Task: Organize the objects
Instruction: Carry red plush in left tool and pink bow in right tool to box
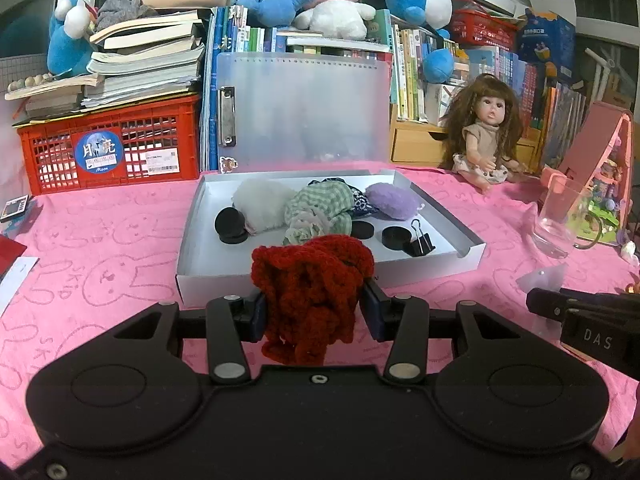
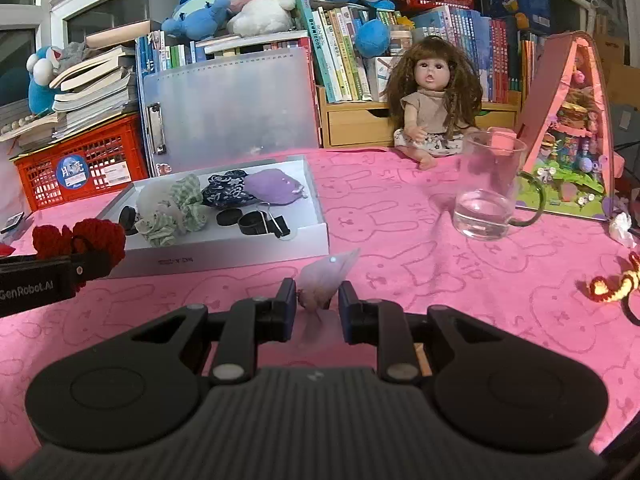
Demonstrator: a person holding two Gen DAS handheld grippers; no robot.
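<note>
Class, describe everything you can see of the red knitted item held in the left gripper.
The red knitted item is a bunched, chunky crocheted yarn piece, deep red, soft and lumpy, perhaps a scrunchie. The left gripper is shut on it, its blue pads pressing both sides; loose loops hang below them. It is held just in front of the white tray's near wall, above the pink cloth.

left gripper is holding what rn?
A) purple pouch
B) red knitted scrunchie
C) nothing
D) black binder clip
B: the left gripper has its pads pressed on the red knitted scrunchie, in front of the white box.
</note>
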